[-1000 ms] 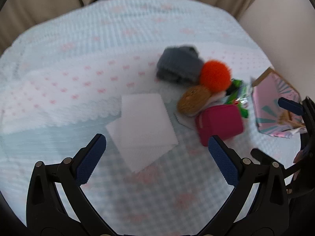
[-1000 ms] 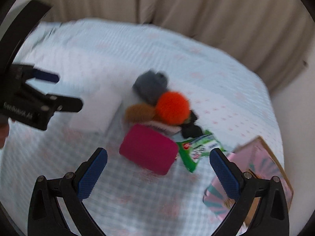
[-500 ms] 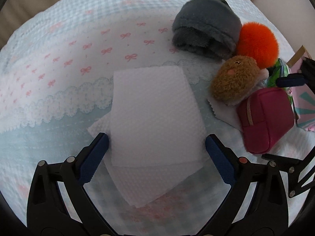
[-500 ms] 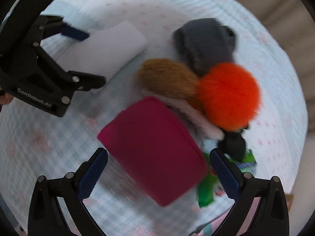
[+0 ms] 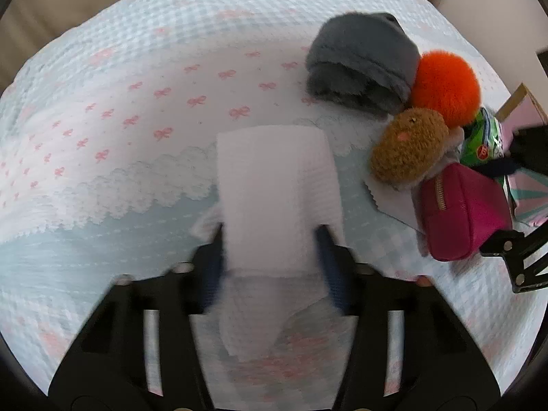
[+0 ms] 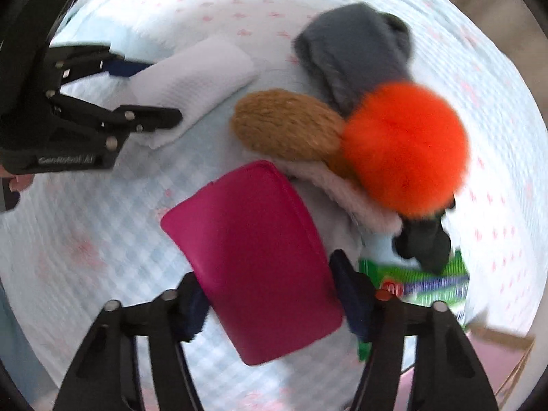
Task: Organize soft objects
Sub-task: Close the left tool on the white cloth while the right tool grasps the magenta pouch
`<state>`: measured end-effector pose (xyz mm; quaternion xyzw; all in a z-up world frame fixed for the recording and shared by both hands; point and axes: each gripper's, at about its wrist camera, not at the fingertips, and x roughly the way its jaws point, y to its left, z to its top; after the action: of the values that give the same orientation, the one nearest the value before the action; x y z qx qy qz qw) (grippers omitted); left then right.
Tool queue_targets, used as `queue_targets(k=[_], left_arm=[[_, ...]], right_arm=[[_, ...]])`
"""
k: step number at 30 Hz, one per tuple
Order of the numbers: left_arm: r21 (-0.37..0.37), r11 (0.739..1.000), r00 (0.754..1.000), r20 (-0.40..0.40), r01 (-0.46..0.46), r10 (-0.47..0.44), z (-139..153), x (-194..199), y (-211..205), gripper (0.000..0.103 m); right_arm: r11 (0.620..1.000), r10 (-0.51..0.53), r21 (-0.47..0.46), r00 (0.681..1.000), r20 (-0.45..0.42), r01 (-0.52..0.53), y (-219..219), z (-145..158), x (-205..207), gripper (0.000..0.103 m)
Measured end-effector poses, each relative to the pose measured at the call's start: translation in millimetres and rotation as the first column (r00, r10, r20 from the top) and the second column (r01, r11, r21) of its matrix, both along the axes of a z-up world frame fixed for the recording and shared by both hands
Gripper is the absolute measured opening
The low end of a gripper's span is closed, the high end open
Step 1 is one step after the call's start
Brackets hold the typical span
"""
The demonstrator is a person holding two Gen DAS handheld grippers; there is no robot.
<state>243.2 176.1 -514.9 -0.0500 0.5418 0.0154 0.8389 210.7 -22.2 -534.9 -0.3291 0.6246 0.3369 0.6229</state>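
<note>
Gripping the folded white cloth (image 5: 277, 188) at six o'clock of its view, the left gripper (image 5: 272, 267) has both pads pressed against the cloth's sides. The right gripper (image 6: 270, 294) clamps the magenta zip pouch (image 6: 253, 257) between its fingers. Toward one to three o'clock of the cloth sit a grey plush piece (image 5: 363, 65), an orange pom-pom (image 5: 445, 85) and a brown plush toy (image 5: 407, 150), touching one another on the blue bow-print bedspread (image 5: 120, 137).
</note>
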Motion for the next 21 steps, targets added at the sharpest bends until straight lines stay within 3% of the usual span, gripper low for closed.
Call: queue_targets(k=[3, 6, 15, 21], left_arm=[[-0.013, 1.000, 1.000, 0.001, 0.005, -0.005, 3.0, 0.8, 3.7, 0.012], [-0.037, 0.999, 1.000, -0.001, 0.005, -0.005, 6.9, 3.2, 8.1, 0.008], [-0.059, 0.998, 0.999, 0.038, -0.014, 0.016, 42.6, -2.8, 16.0, 0.006], [-0.074, 0.997, 0.996, 0.090, -0.021, 0.028, 96.2, -14.1, 16.7, 0.006]], right_arm=[[0.997, -0.077, 0.014, 0.997, 0.014, 0.077, -8.5, 6.3, -1.2, 0.049], [0.987, -0.159, 0.038, 0.987, 0.019, 0.158, -19.9, 13.2, -7.2, 0.046], [0.930, -0.358, 0.105, 0.932, 0.047, 0.352, -42.9, 52.8, -13.8, 0.044], [0.866, -0.485, 0.185, 0.871, 0.076, 0.466, -50.0, 111.6, -10.6, 0.044]])
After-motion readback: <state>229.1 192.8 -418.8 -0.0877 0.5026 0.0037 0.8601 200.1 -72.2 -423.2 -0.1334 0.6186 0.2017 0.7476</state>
